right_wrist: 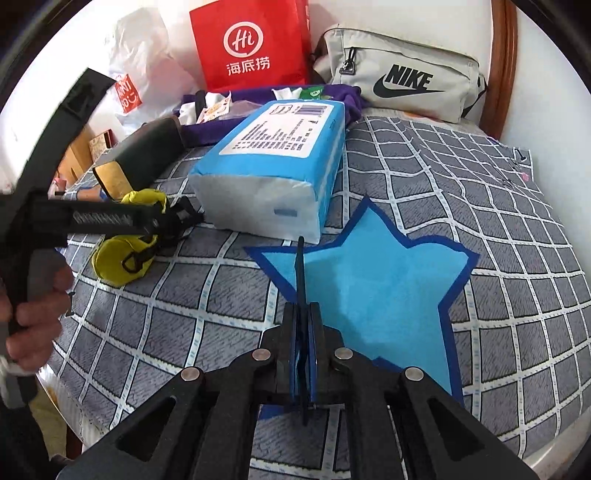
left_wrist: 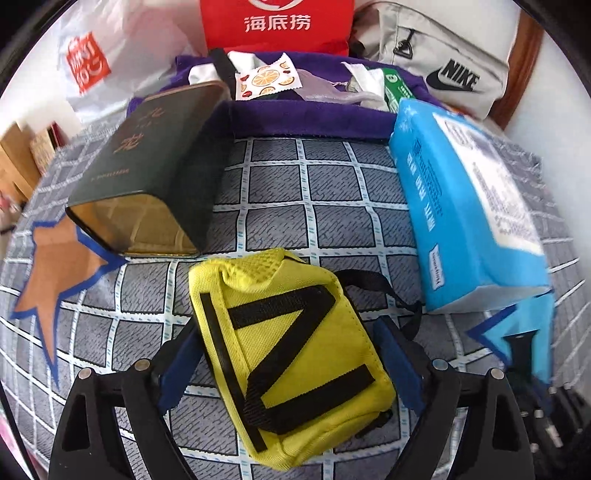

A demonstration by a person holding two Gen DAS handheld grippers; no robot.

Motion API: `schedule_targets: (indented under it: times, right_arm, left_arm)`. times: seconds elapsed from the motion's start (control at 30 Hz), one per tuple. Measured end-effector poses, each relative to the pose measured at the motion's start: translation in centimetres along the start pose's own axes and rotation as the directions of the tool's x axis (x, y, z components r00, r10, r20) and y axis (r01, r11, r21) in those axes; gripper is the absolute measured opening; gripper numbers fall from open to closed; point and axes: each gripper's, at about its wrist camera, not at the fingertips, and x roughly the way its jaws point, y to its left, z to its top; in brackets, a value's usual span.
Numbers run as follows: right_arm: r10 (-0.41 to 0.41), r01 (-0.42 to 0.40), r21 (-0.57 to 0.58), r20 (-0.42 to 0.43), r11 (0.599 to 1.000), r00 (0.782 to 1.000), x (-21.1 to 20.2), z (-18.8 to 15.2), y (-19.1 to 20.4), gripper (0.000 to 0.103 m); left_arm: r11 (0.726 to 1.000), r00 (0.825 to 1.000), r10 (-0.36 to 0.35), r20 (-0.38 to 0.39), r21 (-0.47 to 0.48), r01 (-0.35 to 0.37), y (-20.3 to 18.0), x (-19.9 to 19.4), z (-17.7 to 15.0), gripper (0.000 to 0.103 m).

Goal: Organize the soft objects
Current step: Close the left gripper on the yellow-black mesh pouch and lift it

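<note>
A yellow pouch with black straps lies on the grey checked bedspread, between the open fingers of my left gripper; the blue pads stand on either side of it. It also shows in the right wrist view under the left gripper. My right gripper is shut with nothing between the pads, above a light blue star patch. A blue tissue pack lies right of the pouch, and in the right wrist view ahead of the gripper.
A dark green book-shaped box lies at the left. An orange star patch is at the far left. A purple cloth with small packets, a red bag, a white plastic bag and a grey Nike bag line the back.
</note>
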Motion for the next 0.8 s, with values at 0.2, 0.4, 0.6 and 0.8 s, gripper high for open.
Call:
schedule_targets:
  times: [0.2, 0.4, 0.6, 0.8]
  right_arm:
    - [0.045, -0.046, 0.032, 0.028, 0.998, 0.999, -0.1, -0.4, -0.7, 0.006]
    - [0.050, -0.052, 0.058, 0.041, 0.997, 0.998, -0.2, -0.7, -0.7, 0.006]
    - [0.062, -0.064, 0.089, 0.031, 0.994, 0.998, -0.8, -1.4, -0.5, 0.006]
    - [0.066, -0.067, 0.110, 0.013, 0.992, 0.998, -1.3, -2.0, -0.1, 0.005]
  left_arm:
    - [1.000, 0.999, 0.001, 0.038, 0.004, -0.002, 0.2, -0.6, -0.6, 0.078]
    - [1.000, 0.999, -0.020, 0.044, 0.006, 0.020, 1.6, -1.7, -1.9, 0.065]
    - [0.999, 0.998, -0.028, 0.050, -0.016, 0.028, 3.8, -2.6, -3.5, 0.059]
    - [0.996, 0.996, -0.064, 0.057, -0.050, 0.067, 6.4, -3.9, -4.8, 0.055]
